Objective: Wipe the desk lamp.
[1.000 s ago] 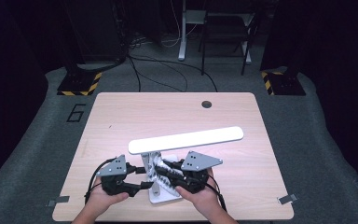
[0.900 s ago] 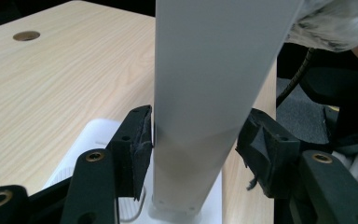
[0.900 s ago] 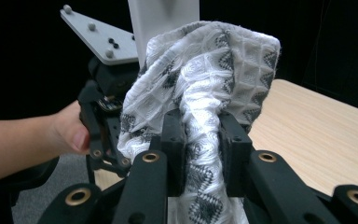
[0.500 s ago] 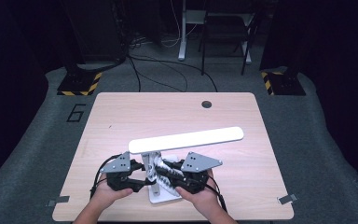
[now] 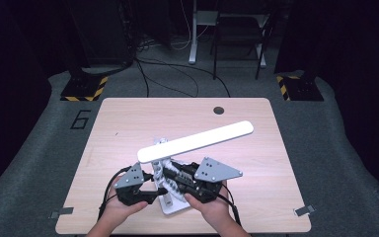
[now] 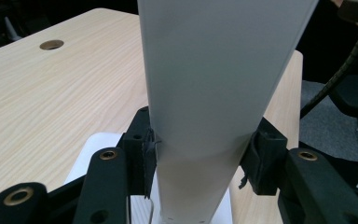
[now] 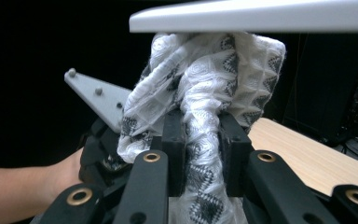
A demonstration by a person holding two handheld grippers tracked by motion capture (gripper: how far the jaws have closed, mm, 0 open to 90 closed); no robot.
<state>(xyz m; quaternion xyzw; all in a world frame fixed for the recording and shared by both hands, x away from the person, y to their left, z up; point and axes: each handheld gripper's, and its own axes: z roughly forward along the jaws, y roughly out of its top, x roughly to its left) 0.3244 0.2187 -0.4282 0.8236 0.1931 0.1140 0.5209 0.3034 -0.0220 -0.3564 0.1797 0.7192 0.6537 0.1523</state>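
Two tongs work at the near edge of the table [image 5: 128,123]. The left tongs [image 5: 145,193], whose jaws have just been closing, grasp the white lamp bar [image 5: 195,141] by its near end, a pad on each edge. The left gripper view shows that grip [image 6: 200,158] close up. The right tongs [image 5: 177,178] are clenched on a patterned white cloth [image 7: 200,107], bunched up against the bar's underside in the right gripper view. From above, the lamp's white base [image 5: 170,205] lies between the hands. Grey carpet [image 5: 335,163], cables and dark stands surround the table.
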